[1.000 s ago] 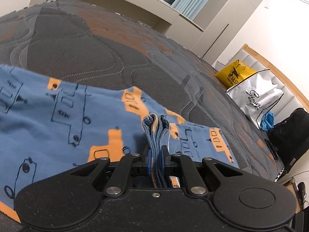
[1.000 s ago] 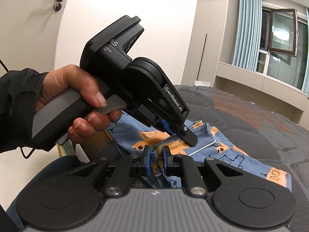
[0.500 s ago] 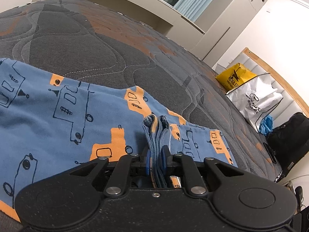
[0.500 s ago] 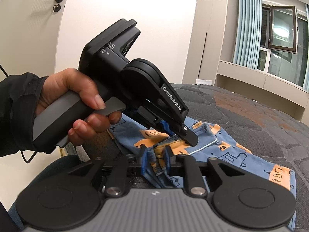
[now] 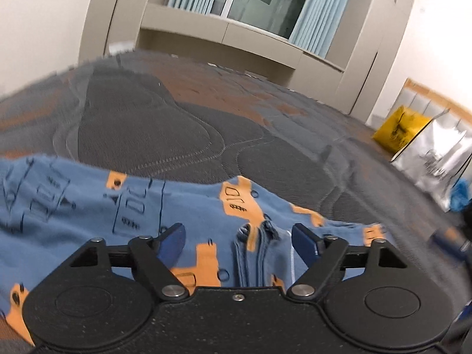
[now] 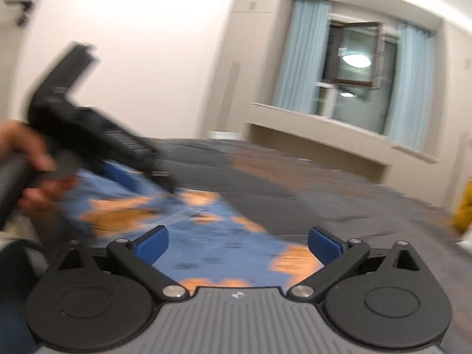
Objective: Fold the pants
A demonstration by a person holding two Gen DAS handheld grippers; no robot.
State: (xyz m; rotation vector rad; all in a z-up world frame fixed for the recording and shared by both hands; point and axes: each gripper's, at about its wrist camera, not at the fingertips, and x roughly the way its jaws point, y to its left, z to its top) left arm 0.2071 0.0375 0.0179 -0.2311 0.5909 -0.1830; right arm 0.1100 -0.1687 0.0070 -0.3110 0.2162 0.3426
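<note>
The blue pants (image 5: 88, 206) with orange vehicle prints lie spread on the dark quilted bed (image 5: 177, 124). My left gripper (image 5: 239, 236) is open, its blue pads apart on either side of a bunched fold of the pants' edge (image 5: 256, 253) that rests between them. My right gripper (image 6: 236, 242) is open too, just above the pants (image 6: 212, 236). The right wrist view is blurred; the left gripper and the hand that holds it (image 6: 88, 138) show at its left, over the pants.
A yellow bag (image 5: 398, 129) and a white bag (image 5: 436, 159) stand at the bed's right side. Beyond the bed's far edge are a beige window ledge (image 5: 236, 32), cabinets and curtains. A white wall is on the left.
Both grippers have opened and let go of the pants' bunched edge. Both have drawn back and tilted up, and the views are blurred by motion.
</note>
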